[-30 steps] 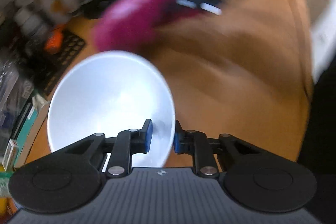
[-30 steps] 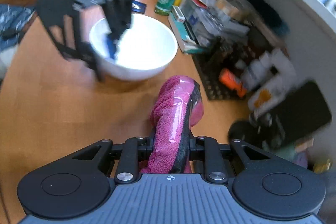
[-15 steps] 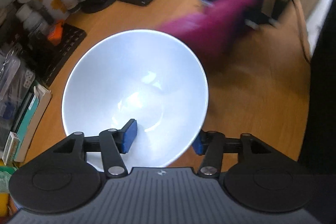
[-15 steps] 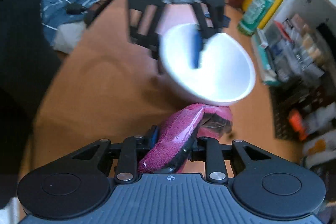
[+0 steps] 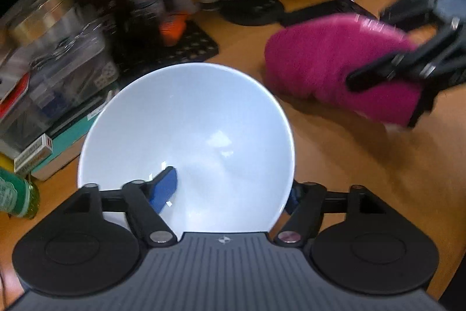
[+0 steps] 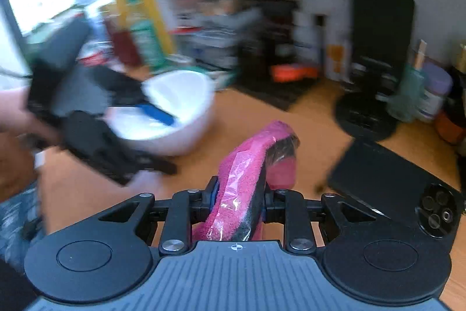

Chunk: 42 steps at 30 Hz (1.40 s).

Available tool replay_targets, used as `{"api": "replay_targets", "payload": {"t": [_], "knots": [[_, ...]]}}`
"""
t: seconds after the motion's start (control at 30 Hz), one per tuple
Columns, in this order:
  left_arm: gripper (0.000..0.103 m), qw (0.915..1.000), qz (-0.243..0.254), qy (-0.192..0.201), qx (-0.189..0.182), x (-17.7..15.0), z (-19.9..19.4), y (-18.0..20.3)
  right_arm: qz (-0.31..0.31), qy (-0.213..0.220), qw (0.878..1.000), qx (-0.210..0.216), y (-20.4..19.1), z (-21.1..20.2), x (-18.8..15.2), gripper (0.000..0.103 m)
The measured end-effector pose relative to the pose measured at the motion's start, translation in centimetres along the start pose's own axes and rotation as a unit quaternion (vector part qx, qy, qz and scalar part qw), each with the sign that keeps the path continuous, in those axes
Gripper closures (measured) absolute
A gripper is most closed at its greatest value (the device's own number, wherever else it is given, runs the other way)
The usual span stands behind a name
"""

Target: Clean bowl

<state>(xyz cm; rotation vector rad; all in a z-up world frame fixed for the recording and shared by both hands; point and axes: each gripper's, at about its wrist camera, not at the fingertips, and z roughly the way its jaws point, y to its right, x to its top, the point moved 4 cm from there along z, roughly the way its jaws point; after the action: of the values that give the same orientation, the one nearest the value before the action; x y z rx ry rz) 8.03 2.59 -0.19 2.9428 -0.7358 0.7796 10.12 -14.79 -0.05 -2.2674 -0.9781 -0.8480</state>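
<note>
Bowl [image 5: 186,136]: white; near rim hidden behind my left gripper [image 5: 233,193], whose jaws were just opening, straddling its rim.
Cloth [image 6: 247,179]: pink, blurred, clamped in my right gripper [image 6: 237,204].

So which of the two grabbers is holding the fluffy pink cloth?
The right gripper. Its jaws are clamped on the pink cloth. The left gripper has no cloth; its jaws, just opened wider, straddle the rim of the white bowl.
</note>
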Motion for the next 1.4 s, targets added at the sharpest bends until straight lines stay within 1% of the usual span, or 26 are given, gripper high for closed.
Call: {"api": "replay_targets", "payload": {"t": [0.03,0.07,0.1,0.13,0.17,0.2,0.23,0.27,0.3,0.37,0.4,0.47,0.53,0.63,0.7,0.73,0.77,0.8,0.83,0.87,0.9,0.93,1.0,1.23,1.4], "knots": [[0.028,1.0000,-0.002,-0.002,0.001,0.1,0.0,0.0,0.002,-0.002,1.000,-0.009,-0.1,0.9,-0.1,0.071],[0.027,1.0000,-0.005,-0.002,-0.002,0.0,-0.2,0.2,0.000,0.001,1.000,-0.017,-0.4,1.6,-0.2,0.067],[0.027,0.9999,-0.015,0.001,-0.005,-0.1,-0.7,0.6,-0.006,0.004,1.000,-0.026,-0.7,1.9,-0.5,0.057],[0.027,0.9995,-0.029,0.004,-0.008,-0.4,-1.3,0.9,-0.014,0.008,0.999,-0.036,-1.1,2.2,-0.8,0.050],[0.026,0.9990,-0.042,0.008,-0.010,-0.6,-1.8,1.2,-0.021,0.011,0.999,-0.046,-1.4,2.5,-1.1,0.033],[0.024,0.9982,-0.056,0.017,-0.011,-0.9,-2.3,1.5,-0.025,0.012,0.998,-0.051,-1.5,2.7,-1.4,0.011],[0.018,0.9969,-0.072,0.029,-0.012,-1.2,-3.2,1.8,-0.027,0.012,0.998,-0.056,-1.7,2.8,-1.8,0.006],[0.010,0.9954,-0.086,0.041,-0.010,-1.6,-4.0,2.2,-0.029,0.013,0.998,-0.061,-1.8,2.9,-2.1,0.002],[0.006,0.9935,-0.099,0.056,-0.004,-2.0,-5.1,2.7,-0.038,0.021,0.996,-0.076,-1.9,2.7,-3.2,0.000],[0.001,0.9882,-0.125,0.089,0.009,-3.1,-7.8,3.2,-0.030,0.041,0.995,-0.086,-1.9,1.9,-4.2,0.000],[0.001,0.9852,-0.143,0.094,0.010,-3.9,-8.9,3.0,-0.023,0.046,0.994,-0.092,-1.9,1.7,-4.4,0.000],[0.001,0.9804,-0.174,0.092,0.010,-5.2,-9.9,2.6,-0.010,0.053,0.993,-0.104,-1.9,1.5,-4.8,0.000],[0.001,0.9773,-0.195,0.081,0.015,-6.6,-10.0,2.3,-0.006,0.054,0.993,-0.107,-2.0,1.5,-4.8,0.000],[0.001,0.9714,-0.228,0.060,0.027,-8.5,-8.4,1.8,-0.001,0.055,0.992,-0.113,-1.8,1.5,-4.8,0.000],[0.001,0.9699,-0.235,0.052,0.035,-9.0,-6.8,1.9,-0.001,0.057,0.992,-0.114,-1.8,1.4,-4.8,0.000],[0.001,0.9696,-0.236,0.047,0.043,-9.1,-5.8,2.0,-0.002,0.059,0.992,-0.115,-1.7,1.4,-4.8,0.000],[0.000,0.9681,-0.238,0.051,0.060,-9.0,-4.8,2.1,-0.001,0.060,0.992,-0.114,-1.7,1.4,-4.8,0.000],[0.000,0.9653,-0.240,0.061,0.084,-8.8,-4.0,2.2,0.000,0.062,0.992,-0.113,-1.6,1.4,-4.9,0.000],[0.000,0.9634,-0.239,0.069,0.100,-8.7,-3.5,2.3,-0.001,0.066,0.991,-0.113,-1.6,1.4,-5.0,0.000],[0.000,0.9619,-0.236,0.083,0.110,-8.5,-3.1,2.5,-0.002,0.067,0.991,-0.112,-1.6,1.4,-5.0,0.000],[0.000,0.9586,-0.237,0.103,0.119,-8.3,-2.8,2.8,-0.002,0.066,0.991,-0.112,-1.6,1.4,-5.0,0.000],[0.000,0.9549,-0.241,0.118,0.127,-8.2,-2.7,2.9,-0.001,0.067,0.991,-0.113,-1.6,1.4,-5.0,0.000],[0.000,0.9434,-0.256,0.147,0.151,-8.1,-2.4,3.4,-0.001,0.067,0.991,-0.113,-1.7,1.5,-4.9,0.000],[0.000,0.9306,-0.286,0.145,0.177,-7.3,-2.1,4.0,-0.001,0.067,0.991,-0.114,-1.8,1.5,-4.9,0.000],[0.000,0.9290,-0.290,0.144,0.180,-7.2,-2.1,4.0,0.001,0.067,0.991,-0.115,-1.8,1.6,-4.8,0.000]]}}
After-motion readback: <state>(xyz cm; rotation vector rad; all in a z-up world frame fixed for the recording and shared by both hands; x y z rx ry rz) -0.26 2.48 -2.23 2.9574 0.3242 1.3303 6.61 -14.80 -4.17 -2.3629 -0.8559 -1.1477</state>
